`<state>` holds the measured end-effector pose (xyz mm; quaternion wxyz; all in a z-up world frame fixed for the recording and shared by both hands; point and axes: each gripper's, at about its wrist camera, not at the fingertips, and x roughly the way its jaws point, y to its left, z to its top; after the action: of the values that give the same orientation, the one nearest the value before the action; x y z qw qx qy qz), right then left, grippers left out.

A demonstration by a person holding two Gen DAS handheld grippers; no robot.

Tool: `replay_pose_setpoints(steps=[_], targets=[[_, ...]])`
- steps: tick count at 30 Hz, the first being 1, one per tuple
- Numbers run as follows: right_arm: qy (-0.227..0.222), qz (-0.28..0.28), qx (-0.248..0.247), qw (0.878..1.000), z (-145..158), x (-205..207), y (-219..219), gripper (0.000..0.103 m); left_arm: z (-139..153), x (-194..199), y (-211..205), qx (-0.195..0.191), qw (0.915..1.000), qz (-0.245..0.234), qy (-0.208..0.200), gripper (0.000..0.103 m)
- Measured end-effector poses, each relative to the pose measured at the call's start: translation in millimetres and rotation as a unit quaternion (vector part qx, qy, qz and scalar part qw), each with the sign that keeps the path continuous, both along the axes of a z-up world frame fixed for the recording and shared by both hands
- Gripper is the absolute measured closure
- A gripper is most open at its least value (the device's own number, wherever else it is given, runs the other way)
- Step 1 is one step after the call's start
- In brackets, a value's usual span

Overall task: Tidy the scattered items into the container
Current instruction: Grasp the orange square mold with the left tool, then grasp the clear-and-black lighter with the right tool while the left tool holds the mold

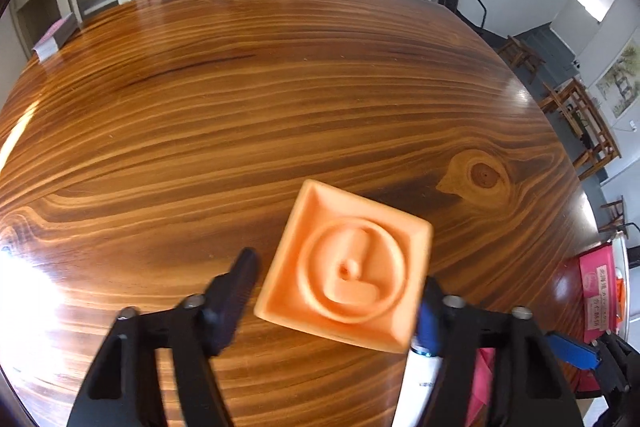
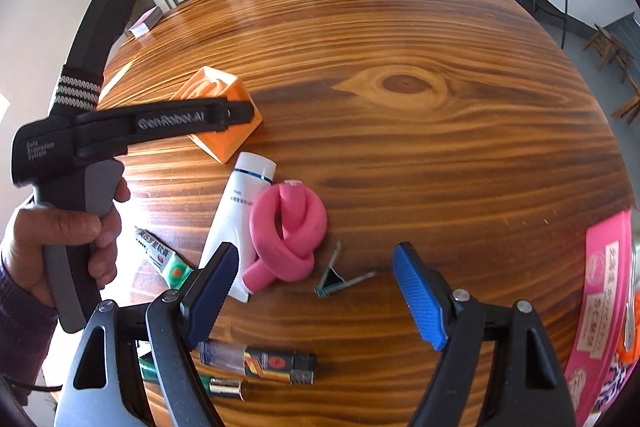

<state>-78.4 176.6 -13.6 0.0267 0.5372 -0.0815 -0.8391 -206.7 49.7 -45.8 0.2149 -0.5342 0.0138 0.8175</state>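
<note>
Left wrist view: the left gripper (image 1: 336,291) points down at a glossy wooden tabletop (image 1: 240,115). An orange square block (image 1: 344,267) with a raised ring on its top sits between the two black fingers. The right finger meets the block's edge; the left finger stands just apart from it, so the gripper is partly open and not clamped. Under the right finger, a white tube (image 1: 418,379) with a dark band shows, with something pink beside it. At the far right edge, a pink container (image 1: 600,291) with printed labels rests on the tabletop.

Right wrist view: the right gripper (image 2: 316,291) hangs wide open above the tabletop (image 2: 440,147), its blue-padded fingers holding nothing. Between and beyond them lie a knotted pink foam tube (image 2: 288,231), the white tube (image 2: 236,223) touching it, and a small metal nail clipper (image 2: 332,283). Near the bottom lie a striped lighter (image 2: 260,363) and a battery (image 2: 230,389). A small printed tube (image 2: 158,255) lies to the left. A hand (image 2: 60,243) grips the other gripper's handle, whose fingers reach the orange block (image 2: 224,115). The pink container (image 2: 604,299) stands at the right edge.
</note>
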Motion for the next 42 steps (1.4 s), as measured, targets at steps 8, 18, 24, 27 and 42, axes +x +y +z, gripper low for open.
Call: replay_pose_setpoints(steps=[8, 18, 24, 27, 42], targets=[[0.008, 0.011, 0.008, 1.0, -1.8, -15.0, -5.0, 0.021, 6.4, 7.3, -22.3, 0.005, 0.9991, 0.041, -0.01, 0.042], [-0.006, -0.003, -0.001, 1.0, -4.4, -3.1, 6.6, 0.02, 8.0, 26.4, -60.5, 0.003, 0.9956, 0.088, -0.03, 0.042], [-0.013, -0.006, 0.006, 1.0, -7.0, 5.2, 11.6, 0.021, 6.7, 41.5, -67.1, 0.004, 0.9951, 0.091, -0.038, 0.042], [-0.011, -0.002, 0.012, 1.0, -4.5, 11.6, 13.7, 0.02, 8.6, 48.3, -71.7, 0.003, 0.9948, 0.094, -0.039, 0.042], [-0.063, 0.035, -0.012, 0.997, -20.0, 37.6, -27.5, 0.02, 10.5, 73.5, -94.9, -0.002, 0.9928, 0.108, -0.051, 0.042]])
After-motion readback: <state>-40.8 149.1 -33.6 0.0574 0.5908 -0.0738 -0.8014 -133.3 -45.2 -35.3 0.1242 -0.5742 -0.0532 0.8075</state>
